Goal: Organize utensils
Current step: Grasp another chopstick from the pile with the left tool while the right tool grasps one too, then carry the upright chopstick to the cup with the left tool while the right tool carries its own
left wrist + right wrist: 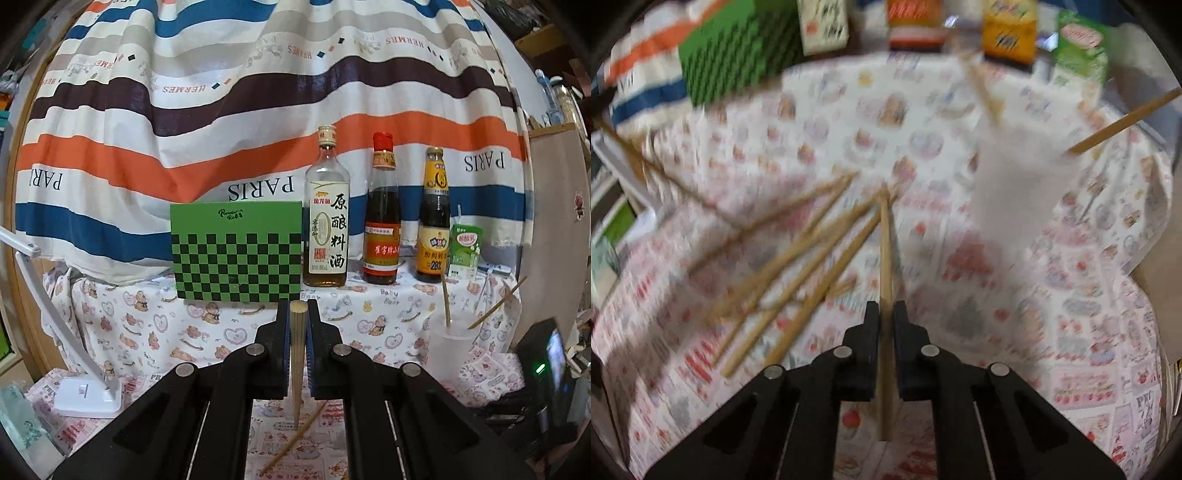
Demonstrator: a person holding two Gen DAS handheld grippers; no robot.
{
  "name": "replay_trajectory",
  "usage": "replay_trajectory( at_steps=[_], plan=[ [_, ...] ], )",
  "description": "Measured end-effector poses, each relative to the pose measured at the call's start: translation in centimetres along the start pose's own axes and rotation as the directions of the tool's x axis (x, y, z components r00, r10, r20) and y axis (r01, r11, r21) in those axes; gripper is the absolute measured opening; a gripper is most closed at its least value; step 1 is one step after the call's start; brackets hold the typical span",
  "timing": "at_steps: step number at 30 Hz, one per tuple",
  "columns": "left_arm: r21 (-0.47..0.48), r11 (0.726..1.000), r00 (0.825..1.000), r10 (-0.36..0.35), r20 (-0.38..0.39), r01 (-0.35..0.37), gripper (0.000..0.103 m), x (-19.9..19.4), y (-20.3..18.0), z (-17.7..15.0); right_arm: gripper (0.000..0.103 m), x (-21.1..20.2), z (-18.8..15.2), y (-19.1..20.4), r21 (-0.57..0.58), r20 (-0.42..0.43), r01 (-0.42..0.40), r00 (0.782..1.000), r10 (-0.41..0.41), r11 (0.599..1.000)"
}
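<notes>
Open bench (207, 332) lies ahead of my left gripper (297, 314), walled at twelve o'clock by a green checkered box (236, 251) and three bottles (327, 221). A white cup (1019, 177) blocks my right gripper's (885, 314) two o'clock; loose chopsticks (798, 266) clutter ten o'clock.

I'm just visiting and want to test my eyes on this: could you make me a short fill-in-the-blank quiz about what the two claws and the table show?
1. The left claw is shut on a single wooden ____.
2. The white cup already holds ____ chopsticks.
3. Left of the three bottles stands a box checkered black and ____.
4. The right claw grips a chopstick above a loose ____ of chopsticks on the cloth.

Missing words: chopstick; two; green; pile
</notes>
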State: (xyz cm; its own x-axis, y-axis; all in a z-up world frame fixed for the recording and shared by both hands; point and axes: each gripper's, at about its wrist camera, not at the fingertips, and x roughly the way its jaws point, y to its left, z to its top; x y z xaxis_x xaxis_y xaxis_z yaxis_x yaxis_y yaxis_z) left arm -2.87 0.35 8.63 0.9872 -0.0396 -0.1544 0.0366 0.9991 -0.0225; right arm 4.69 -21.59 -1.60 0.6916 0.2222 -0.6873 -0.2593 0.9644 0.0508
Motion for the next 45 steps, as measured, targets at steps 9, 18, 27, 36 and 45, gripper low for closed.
replay_trajectory(
  at_steps=[9,18,27,36,45],
  plan=[
    [-0.028,1.000,1.000,-0.007,-0.019,0.006,0.006,0.4,0.7,0.2,0.006,-6.3,0.9,-1.0,0.058,0.356,0.041,0.933,-0.059,0.997],
    [-0.092,0.994,0.993,-0.062,-0.099,0.053,0.007,2.0,1.8,-0.2,0.006,-10.4,1.0,-2.0,0.078,0.552,0.028,0.831,-0.067,0.997],
    [-0.020,0.999,0.989,-0.045,-0.142,0.042,0.006,3.2,1.2,-1.0,0.006,-9.3,1.4,-2.8,0.070,0.501,-0.043,0.866,0.002,0.997],
    [-0.024,0.994,0.994,-0.110,0.010,0.110,0.006,0.3,1.1,0.1,0.006,-9.0,1.6,-3.5,0.088,0.493,-0.050,0.870,0.000,0.995],
    [-0.019,0.987,0.987,-0.158,0.039,0.158,0.006,-0.8,0.4,0.3,0.006,-12.1,1.2,-5.3,0.120,0.613,-0.138,0.789,0.036,0.983]
  ],
)
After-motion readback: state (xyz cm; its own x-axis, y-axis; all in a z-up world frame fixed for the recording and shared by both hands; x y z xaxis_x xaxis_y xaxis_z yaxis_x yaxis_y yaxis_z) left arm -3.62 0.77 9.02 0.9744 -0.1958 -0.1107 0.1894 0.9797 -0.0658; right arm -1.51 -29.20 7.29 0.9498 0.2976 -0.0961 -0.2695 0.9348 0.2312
